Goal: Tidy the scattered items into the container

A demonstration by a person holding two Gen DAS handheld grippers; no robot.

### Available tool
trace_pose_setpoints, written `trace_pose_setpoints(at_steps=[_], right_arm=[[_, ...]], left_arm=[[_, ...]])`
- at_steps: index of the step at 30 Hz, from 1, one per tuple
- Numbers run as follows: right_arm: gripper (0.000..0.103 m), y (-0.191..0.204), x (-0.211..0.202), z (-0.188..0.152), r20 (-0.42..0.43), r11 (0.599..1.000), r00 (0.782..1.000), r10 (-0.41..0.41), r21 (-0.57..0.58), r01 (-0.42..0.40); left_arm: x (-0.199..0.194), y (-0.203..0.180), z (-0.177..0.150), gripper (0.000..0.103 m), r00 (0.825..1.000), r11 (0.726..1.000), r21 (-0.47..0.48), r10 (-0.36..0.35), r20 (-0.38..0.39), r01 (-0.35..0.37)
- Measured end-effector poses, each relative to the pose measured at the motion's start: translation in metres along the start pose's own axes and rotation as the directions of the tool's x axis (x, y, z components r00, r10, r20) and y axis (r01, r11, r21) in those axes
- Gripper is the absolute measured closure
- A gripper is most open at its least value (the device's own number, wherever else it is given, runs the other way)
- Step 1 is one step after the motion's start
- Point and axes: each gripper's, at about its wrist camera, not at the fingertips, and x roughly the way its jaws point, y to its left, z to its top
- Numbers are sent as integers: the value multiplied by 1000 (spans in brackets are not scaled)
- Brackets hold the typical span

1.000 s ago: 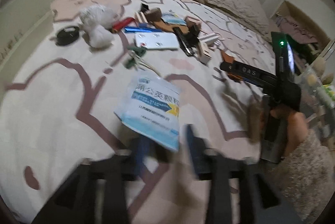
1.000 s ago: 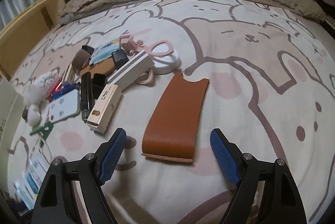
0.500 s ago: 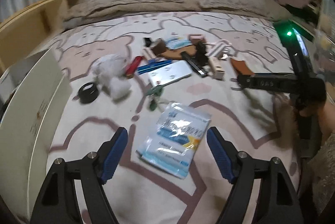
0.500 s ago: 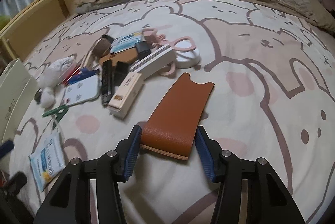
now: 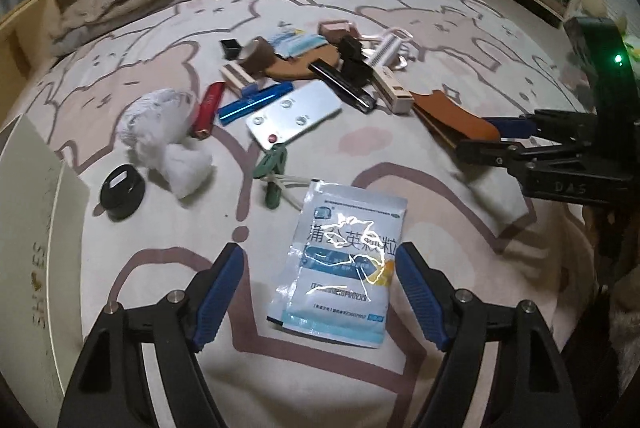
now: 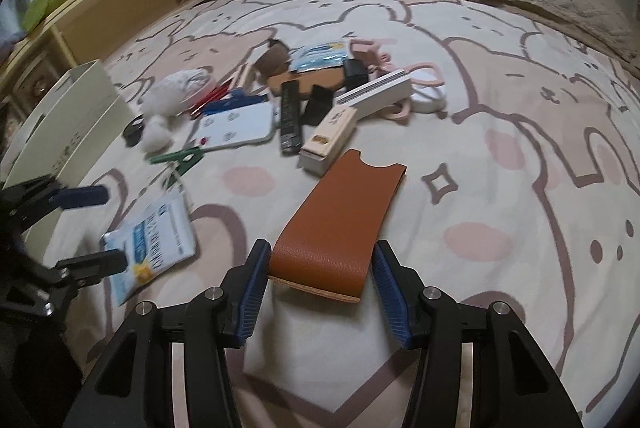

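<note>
My left claw (image 5: 320, 284) spread over the sachet (image 5: 340, 264); right claw (image 6: 318, 282) pinching the pouch (image 6: 336, 224).
Left view: my jaws stand wide either side of the sachet, flat on the bed (image 5: 460, 228), box (image 5: 28, 228) at left. Right view: my pads grip the brown pouch's near end, clutter beyond; the box (image 6: 68, 116) far left.

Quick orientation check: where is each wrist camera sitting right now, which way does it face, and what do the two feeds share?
Left wrist: on the left gripper, angled down over the bed; open jaws flank the blue-white sachet; the right gripper enters from the picture's right.
Right wrist: on the right gripper, angled down; jaws closed on the brown leather sleeve; the left gripper shows at the picture's left.
Shared: sachet, sleeve, white box, the pile of clutter, pillows.
</note>
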Motion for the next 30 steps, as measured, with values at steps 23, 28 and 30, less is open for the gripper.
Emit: trace_pose_setpoints(at_steps=[23, 28, 30], right_arm=[[49, -1, 0, -9, -73, 992, 991, -112, -63, 107], [49, -17, -7, -9, -52, 997, 996, -74, -7, 74], [49, -18, -5, -6, -48, 998, 997, -55, 2, 56]], left_arm=[[29, -7, -7, 25, 998, 998, 58, 11, -70, -7], [32, -6, -5, 24, 998, 998, 57, 31, -59, -28], [35, -7, -2, 21, 998, 997, 59, 42, -50, -39]])
